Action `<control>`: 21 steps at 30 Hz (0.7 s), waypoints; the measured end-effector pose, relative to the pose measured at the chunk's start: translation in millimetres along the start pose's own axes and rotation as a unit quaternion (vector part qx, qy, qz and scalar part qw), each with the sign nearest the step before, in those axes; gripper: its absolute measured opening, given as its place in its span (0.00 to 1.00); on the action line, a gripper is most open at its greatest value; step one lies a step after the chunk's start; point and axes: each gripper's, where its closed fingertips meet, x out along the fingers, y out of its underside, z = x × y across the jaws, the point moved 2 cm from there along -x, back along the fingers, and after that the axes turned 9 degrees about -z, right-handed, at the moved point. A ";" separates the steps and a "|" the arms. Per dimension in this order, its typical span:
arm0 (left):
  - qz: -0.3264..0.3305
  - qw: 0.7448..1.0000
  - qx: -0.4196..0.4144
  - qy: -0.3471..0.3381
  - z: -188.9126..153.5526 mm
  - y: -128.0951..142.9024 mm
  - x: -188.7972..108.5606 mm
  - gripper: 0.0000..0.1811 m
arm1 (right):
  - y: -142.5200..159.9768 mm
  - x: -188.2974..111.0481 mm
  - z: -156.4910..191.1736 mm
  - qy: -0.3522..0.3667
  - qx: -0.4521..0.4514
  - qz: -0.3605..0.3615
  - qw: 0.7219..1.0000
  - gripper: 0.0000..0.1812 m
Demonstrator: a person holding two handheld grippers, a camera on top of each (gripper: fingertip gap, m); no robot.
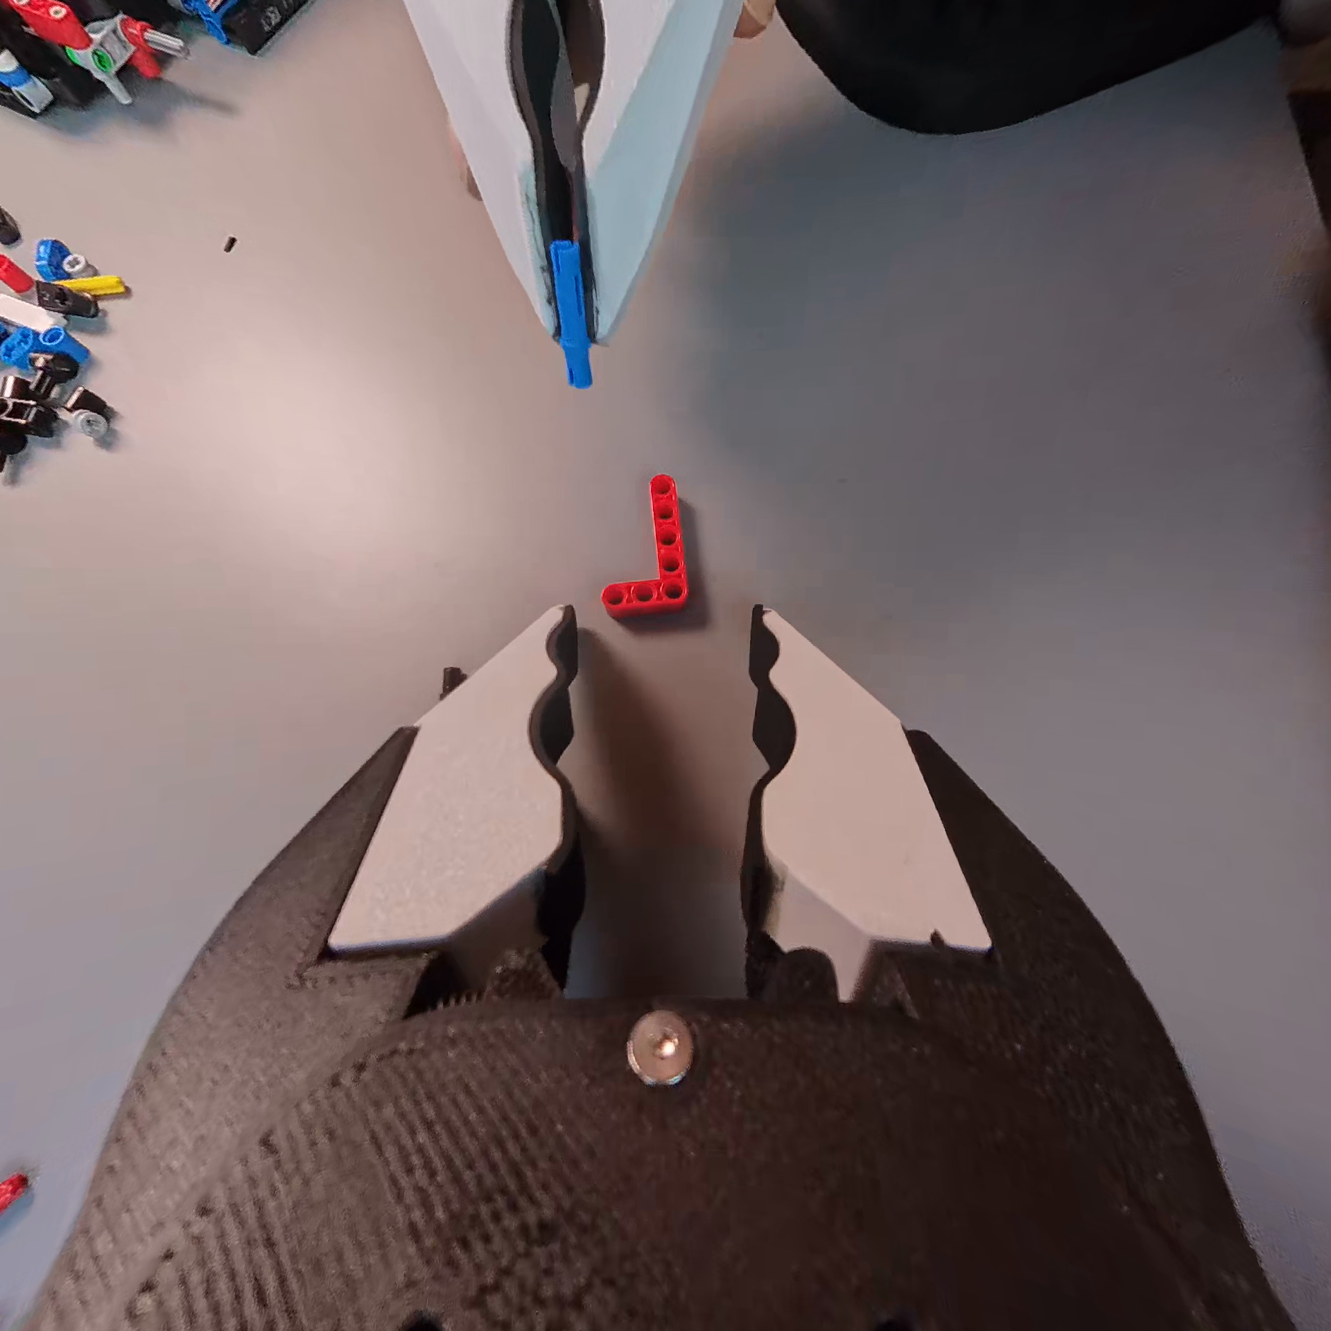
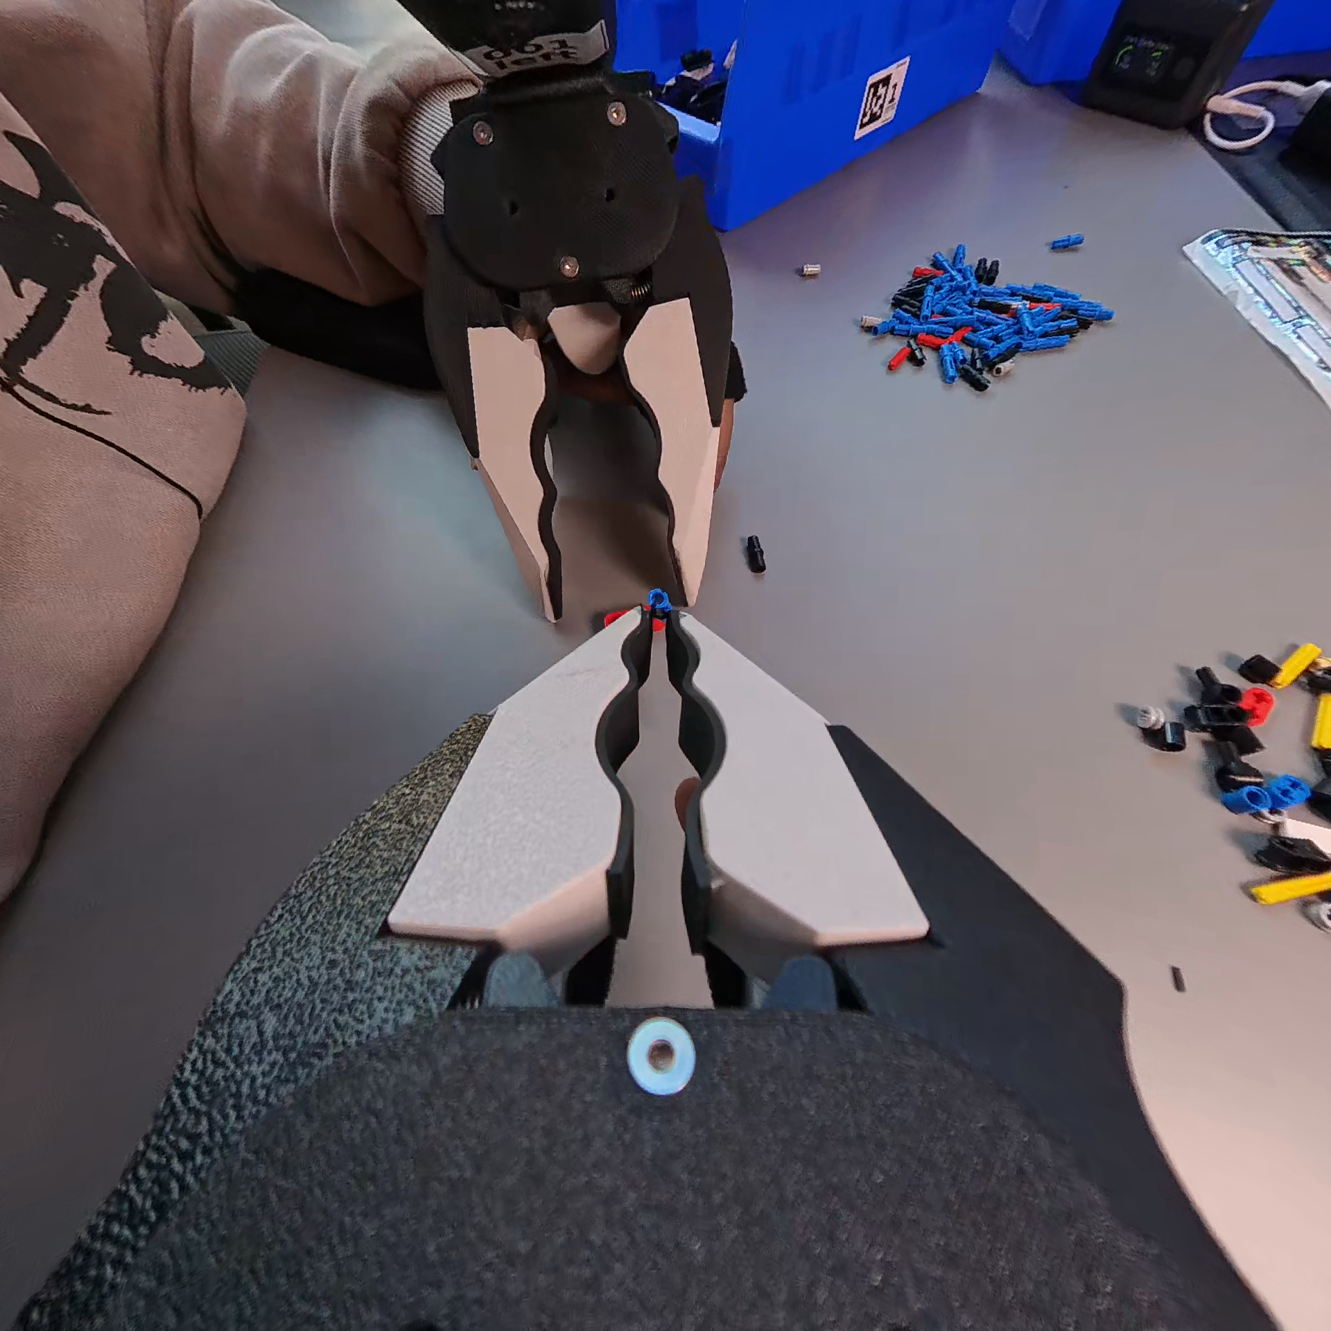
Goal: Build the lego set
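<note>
A red L-shaped beam (image 1: pixel 659 569) lies flat on the grey table (image 1: pixel 1008 504), just beyond my left gripper (image 1: pixel 662 612), which is open and empty. My right gripper (image 2: pixel 657 616) is shut on a blue pin (image 2: pixel 657 599), whose end sticks out past the fingertips. In the left wrist view the right gripper (image 1: pixel 576 338) comes from the far side, holding the blue pin (image 1: pixel 571 310) pointed at the red beam, apart from it. In the right wrist view the left gripper (image 2: pixel 619 605) faces mine, and the red beam (image 2: pixel 616 618) is mostly hidden behind my fingertips.
Loose parts lie at the left in the left wrist view (image 1: pixel 50 338). In the right wrist view there is a pile of blue, black and red pins (image 2: pixel 987 317), mixed parts (image 2: pixel 1267 778), a lone black pin (image 2: pixel 755 554), blue bins (image 2: pixel 828 108), an instruction sheet (image 2: pixel 1275 288) and a person's sleeve (image 2: pixel 108 360). My right fingertips sit around 7 centimeters from my left ones.
</note>
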 end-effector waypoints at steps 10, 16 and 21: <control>0.002 1.000 0.017 -0.026 7.5 0.8 -0.3 0.01 | 6.5 11.1 4.5 -0.012 -0.009 0.018 1.000 0.01; 0.002 1.000 0.006 -0.025 10.8 2.6 -4.1 0.10 | 9.5 10.0 1.3 -0.003 -0.007 0.027 1.000 0.01; -0.008 1.000 -0.019 0.003 8.5 2.2 -8.7 0.19 | 11.7 4.8 4.5 -0.012 -0.006 0.039 0.999 0.01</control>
